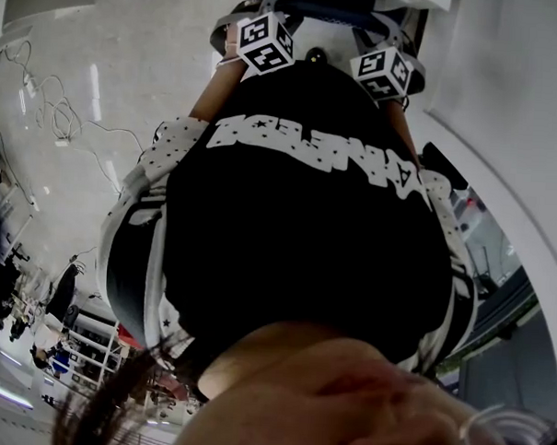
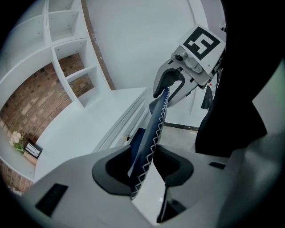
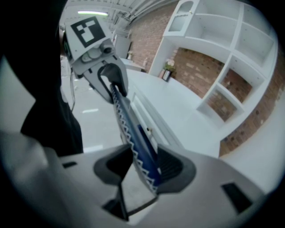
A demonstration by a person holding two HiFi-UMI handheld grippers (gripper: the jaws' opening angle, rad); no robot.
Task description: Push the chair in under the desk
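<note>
The chair's back is a blue padded edge with white zigzag stitching. It runs from between my left gripper's jaws up to my right gripper, which is closed round the same edge. In the right gripper view the same stitched edge lies between my right gripper's jaws and leads to my left gripper. Both grippers are shut on the top of the chair back. The white desk stands just beyond it. In the head view only the two marker cubes show.
White shelves against a brick wall rise behind the desk. A small flower pot stands on the desktop. Desk drawers face the chair. The person's black shirt fills the head view, with cables on the pale floor.
</note>
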